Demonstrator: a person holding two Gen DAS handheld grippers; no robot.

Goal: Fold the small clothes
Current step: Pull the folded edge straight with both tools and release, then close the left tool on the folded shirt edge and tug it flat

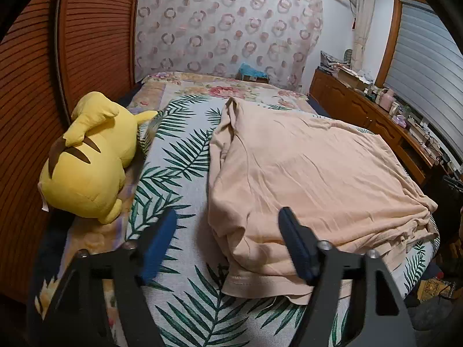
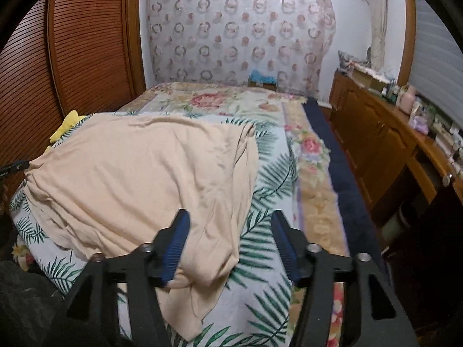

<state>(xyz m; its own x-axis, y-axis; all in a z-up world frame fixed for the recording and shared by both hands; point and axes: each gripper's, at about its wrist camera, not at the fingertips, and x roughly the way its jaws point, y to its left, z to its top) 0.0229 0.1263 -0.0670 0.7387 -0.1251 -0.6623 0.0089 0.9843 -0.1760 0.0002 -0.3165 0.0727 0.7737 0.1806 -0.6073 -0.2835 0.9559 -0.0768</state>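
A peach-coloured garment (image 1: 303, 167) lies spread and creased on the leaf-patterned cover (image 1: 179, 150) of a bed. My left gripper (image 1: 228, 211) hangs open over the garment's near left edge, one blue pad over the cover and the other over the cloth. In the right wrist view the same garment (image 2: 139, 167) fills the left half of the bed. My right gripper (image 2: 230, 212) is open above its near right corner, which droops toward the front of the leaf cover (image 2: 272, 179). Neither gripper's pads press on the cloth.
A yellow plush toy (image 1: 86, 167) lies on the bed's left side against a slatted wooden door (image 1: 86, 43). A wooden cabinet (image 2: 376, 133) loaded with small items runs along the right wall. A floral blanket (image 2: 208, 98) covers the far end of the bed.
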